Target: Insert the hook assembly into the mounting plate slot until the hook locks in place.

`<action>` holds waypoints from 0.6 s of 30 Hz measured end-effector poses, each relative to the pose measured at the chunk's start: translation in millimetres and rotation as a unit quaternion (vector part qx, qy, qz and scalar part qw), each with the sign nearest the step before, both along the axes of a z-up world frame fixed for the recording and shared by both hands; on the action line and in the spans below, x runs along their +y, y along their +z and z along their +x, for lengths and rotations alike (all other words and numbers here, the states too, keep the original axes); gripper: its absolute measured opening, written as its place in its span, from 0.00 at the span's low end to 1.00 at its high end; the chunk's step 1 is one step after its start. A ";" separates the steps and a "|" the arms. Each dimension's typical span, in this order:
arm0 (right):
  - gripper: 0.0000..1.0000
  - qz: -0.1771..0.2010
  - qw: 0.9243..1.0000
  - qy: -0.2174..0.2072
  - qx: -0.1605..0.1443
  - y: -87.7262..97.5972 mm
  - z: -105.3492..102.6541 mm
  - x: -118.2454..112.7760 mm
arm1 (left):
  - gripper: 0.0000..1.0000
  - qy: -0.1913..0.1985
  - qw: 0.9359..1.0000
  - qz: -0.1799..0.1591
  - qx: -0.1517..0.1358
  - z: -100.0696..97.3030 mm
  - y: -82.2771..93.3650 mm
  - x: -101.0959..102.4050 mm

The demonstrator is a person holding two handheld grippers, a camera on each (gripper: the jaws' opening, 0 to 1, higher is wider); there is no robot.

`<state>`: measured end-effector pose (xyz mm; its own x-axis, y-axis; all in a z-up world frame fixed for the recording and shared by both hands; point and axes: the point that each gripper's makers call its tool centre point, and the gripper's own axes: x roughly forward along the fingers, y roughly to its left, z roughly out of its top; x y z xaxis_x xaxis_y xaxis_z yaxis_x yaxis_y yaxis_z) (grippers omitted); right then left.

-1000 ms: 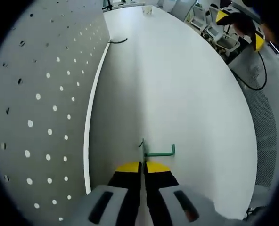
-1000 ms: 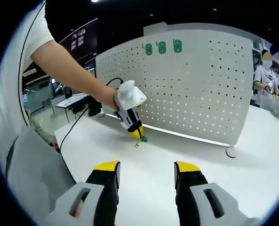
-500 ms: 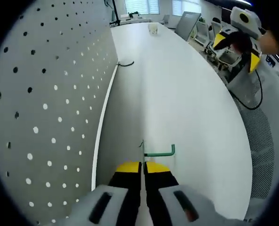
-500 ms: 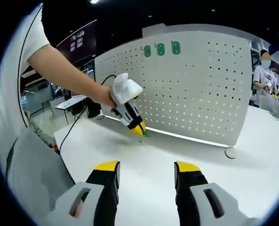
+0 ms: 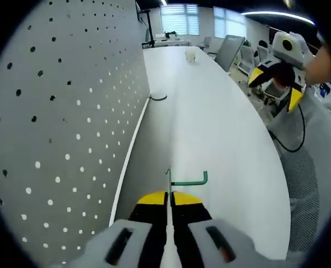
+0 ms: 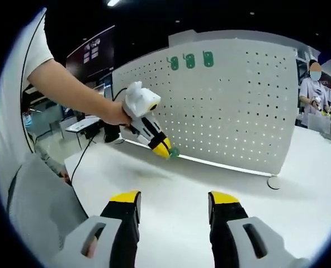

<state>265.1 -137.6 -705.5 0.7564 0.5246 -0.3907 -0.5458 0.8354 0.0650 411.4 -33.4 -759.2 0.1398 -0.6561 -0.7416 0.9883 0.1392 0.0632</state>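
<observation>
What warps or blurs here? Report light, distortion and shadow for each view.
Left gripper view: fisheye bends the pegboard and table edge; ceiling lights glare at the top; the green hook is sharp. Right gripper view: even light, dark ceiling, soft shadow under the left tongs, straight pegboard edges bowed.

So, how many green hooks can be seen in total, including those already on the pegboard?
4. Three hang side by side near the top of the pegboard: left, middle, right. The fourth green hook is clamped in the left gripper. Others may be hidden.
</observation>
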 end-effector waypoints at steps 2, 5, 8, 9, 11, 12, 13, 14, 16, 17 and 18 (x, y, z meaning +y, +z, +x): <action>0.49 0.001 1.000 0.001 0.003 -1.0 -0.1 0.9 | 0.01 0.006 1.000 -0.010 -0.003 -0.5 5.6 1.0; 0.49 0.000 1.000 0.003 0.004 -1.8 -0.4 1.6 | 0.01 0.022 0.999 -0.034 -0.003 -0.9 15.1 1.1; 0.50 0.000 1.000 0.003 0.005 -2.3 -0.4 1.9 | 0.01 0.026 0.998 -0.056 -0.010 -4.8 25.4 -0.5; 0.50 -0.001 1.000 0.004 0.005 -2.4 -0.8 2.1 | 0.01 0.026 0.998 -0.057 -0.014 -5.5 27.6 -0.1; 0.50 -0.002 1.000 0.005 0.005 -2.6 -1.1 2.6 | 0.01 0.032 0.997 -0.074 -0.015 -7.6 33.4 -0.3; 0.50 -0.003 1.000 0.006 0.004 -2.3 -1.0 2.7 | 0.01 0.037 0.996 -0.086 -0.012 -9.2 37.2 -0.3; 0.50 -0.002 1.000 0.006 0.003 -2.0 -1.1 2.9 | 0.01 0.041 0.995 -0.086 -0.013 -9.8 38.2 1.5; 0.50 0.000 1.000 0.005 0.003 -1.8 -0.7 2.4 | 0.01 0.045 0.995 -0.093 -0.014 -11.3 40.7 2.9; 0.50 0.000 1.000 0.003 0.001 -1.4 -0.3 1.1 | 0.01 0.048 0.992 -0.113 -0.015 -14.5 47.2 2.3; 0.50 0.001 1.000 0.003 0.000 -0.8 -0.6 1.2 | 0.01 0.050 0.991 -0.119 -0.018 -16.7 50.7 3.5; 0.50 0.000 1.000 0.003 0.000 -0.7 -0.5 1.4 | 0.01 0.052 0.991 -0.123 -0.020 -17.6 52.7 4.1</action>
